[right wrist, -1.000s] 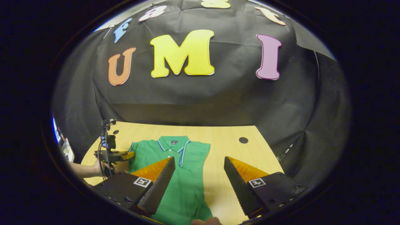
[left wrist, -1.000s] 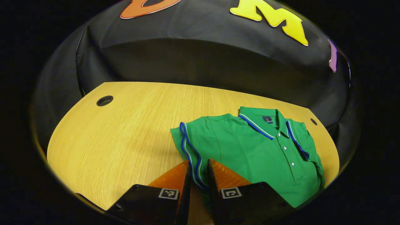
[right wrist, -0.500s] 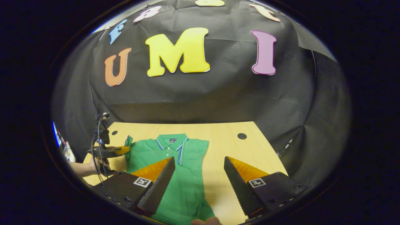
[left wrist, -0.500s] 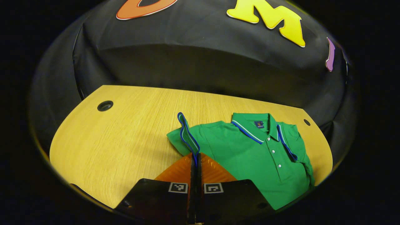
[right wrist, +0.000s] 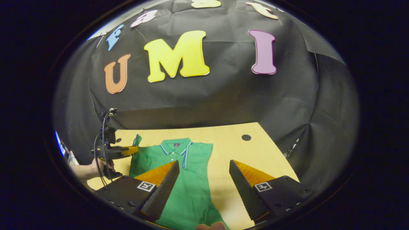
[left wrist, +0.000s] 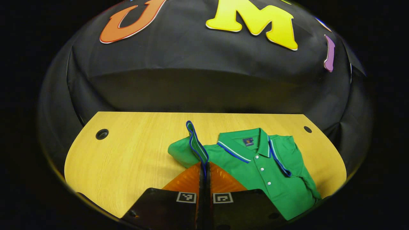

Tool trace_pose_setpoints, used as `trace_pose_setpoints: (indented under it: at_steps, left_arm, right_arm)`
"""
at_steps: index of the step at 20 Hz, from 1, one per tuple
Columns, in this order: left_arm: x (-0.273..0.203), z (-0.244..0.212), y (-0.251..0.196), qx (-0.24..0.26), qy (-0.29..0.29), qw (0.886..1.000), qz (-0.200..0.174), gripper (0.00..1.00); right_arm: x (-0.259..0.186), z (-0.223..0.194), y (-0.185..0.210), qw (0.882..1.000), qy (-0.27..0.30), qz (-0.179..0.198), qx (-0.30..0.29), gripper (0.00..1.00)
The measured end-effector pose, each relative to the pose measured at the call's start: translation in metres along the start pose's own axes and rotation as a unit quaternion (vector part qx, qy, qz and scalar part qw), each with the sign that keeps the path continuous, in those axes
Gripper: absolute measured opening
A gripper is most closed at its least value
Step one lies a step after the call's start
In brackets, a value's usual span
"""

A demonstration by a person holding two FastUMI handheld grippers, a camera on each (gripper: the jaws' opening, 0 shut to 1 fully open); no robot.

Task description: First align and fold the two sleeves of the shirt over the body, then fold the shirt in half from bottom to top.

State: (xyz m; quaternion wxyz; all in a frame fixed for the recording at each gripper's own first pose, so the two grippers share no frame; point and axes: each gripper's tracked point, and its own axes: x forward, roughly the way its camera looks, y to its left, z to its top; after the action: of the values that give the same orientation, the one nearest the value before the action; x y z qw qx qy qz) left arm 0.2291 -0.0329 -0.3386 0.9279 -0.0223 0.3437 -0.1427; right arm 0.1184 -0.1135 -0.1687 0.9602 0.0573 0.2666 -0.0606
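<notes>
Two grippers over one wooden table. Left gripper clamped, fingers pressed together on the blue-trimmed cuff of the shirt's sleeve, cuff lifted and standing upright off the tabletop. Same gripper seen at the left of the right gripper view, held in a hand, sleeve tip rising above it. Right gripper held with fingers wide apart, nothing between them, hovering above the lower part of the shirt.

Green polo shirt lying flat, collar toward the far edge, buttons up; other sleeve already folded over the body, giving a straight right side. Broad bare wood left of the shirt in the left gripper view, as far as a round cable hole; a smaller hole near the far right corner. Bare strip of table right of the shirt in the right gripper view. Black cloth wall close behind the far edge.

Small dark label inside the collar, writing too small to read. Square black-and-white markers on the gripper bodies.
</notes>
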Motion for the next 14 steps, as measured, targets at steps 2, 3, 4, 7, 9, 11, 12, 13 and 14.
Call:
trace_pose_setpoints:
  at_steps: [2,3,4,7,9,11,12,13,14]
  left_arm:
    - [0.007,0.0,-0.02,0.004,0.007,1.0,-0.013,0.07]
    - [0.011,0.0,-0.029,0.006,0.012,1.0,-0.019,0.06]
    - [0.015,-0.002,-0.038,0.007,0.017,1.0,-0.025,0.06]
    - [0.023,-0.003,-0.057,0.002,0.021,0.999,-0.032,0.07]
    - [0.025,-0.005,-0.062,-0.005,0.023,0.999,-0.027,0.1]
    - [0.022,-0.004,-0.063,-0.014,0.02,0.999,-0.026,0.12]
    - [0.02,-0.001,-0.064,-0.02,0.016,0.999,-0.031,0.23]
    - [0.016,0.001,-0.065,-0.026,0.01,0.999,-0.033,0.48]
    - [0.011,0.005,-0.062,-0.032,0.0,0.999,-0.03,0.74]
  right_arm:
    - [-0.002,-0.002,-0.009,1.0,0.001,-0.007,0.006,0.95]
    - [-0.004,-0.003,-0.012,1.0,0.002,-0.01,0.01,0.95]
    - [-0.005,-0.004,-0.016,1.0,0.003,-0.012,0.012,0.95]
    - [-0.003,-0.006,-0.022,1.0,0.006,-0.016,0.016,0.96]
    - [-0.003,-0.004,-0.027,1.0,0.007,-0.019,0.013,0.96]
    - [-0.002,-0.002,-0.03,1.0,0.007,-0.018,0.012,0.96]
    - [-0.003,-0.001,-0.029,1.0,0.006,-0.017,0.011,0.96]
    - [-0.003,0.0,-0.028,1.0,0.005,-0.015,0.009,0.96]
    - [-0.004,0.001,-0.027,1.0,0.004,-0.013,0.009,0.96]
